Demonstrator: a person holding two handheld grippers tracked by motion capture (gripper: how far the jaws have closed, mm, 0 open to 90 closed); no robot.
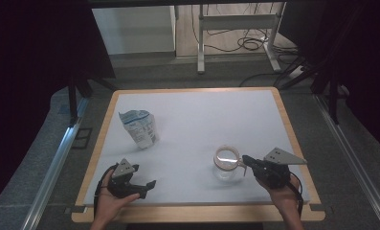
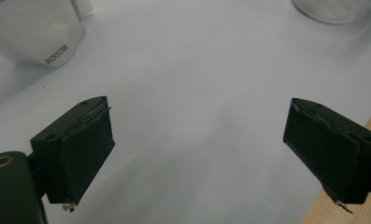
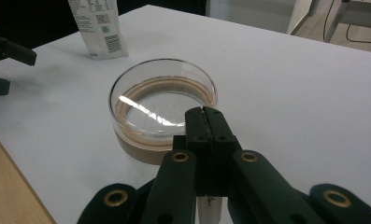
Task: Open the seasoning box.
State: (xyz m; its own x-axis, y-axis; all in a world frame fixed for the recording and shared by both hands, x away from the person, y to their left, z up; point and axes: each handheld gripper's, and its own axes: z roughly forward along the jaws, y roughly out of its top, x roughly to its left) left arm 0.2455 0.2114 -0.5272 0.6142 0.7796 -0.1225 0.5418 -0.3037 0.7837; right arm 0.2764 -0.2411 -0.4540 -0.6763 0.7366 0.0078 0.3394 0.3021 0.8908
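Right now a glass jar (image 1: 227, 163) sits on the white table (image 1: 202, 120) toward its near right part, a tan band around its rim and a clear lid over the mouth; from the right gripper view the jar (image 3: 162, 109) looks squat and round, with light glinting off the top. The right gripper (image 1: 249, 160) is just beside it on the right, its jaws pressed together with no gap, and something thin and pale shows between them low in the right gripper view, though I cannot tell what it is; the tips (image 3: 204, 114) reach to the jar's near rim, and whether they touch it I cannot say. A hand (image 1: 283, 191) holds that gripper from the table's near edge. Well apart, toward the far left of the table, a white and blue pouch (image 1: 139, 127) stands upright with its top crumpled open; the left gripper view shows its printed lower corner (image 2: 33, 32). Near the table's front left, the left gripper (image 1: 147, 187) is held in the other hand (image 1: 112, 199), jaws spread wide with nothing between them, bare table under the pads (image 2: 87, 154).
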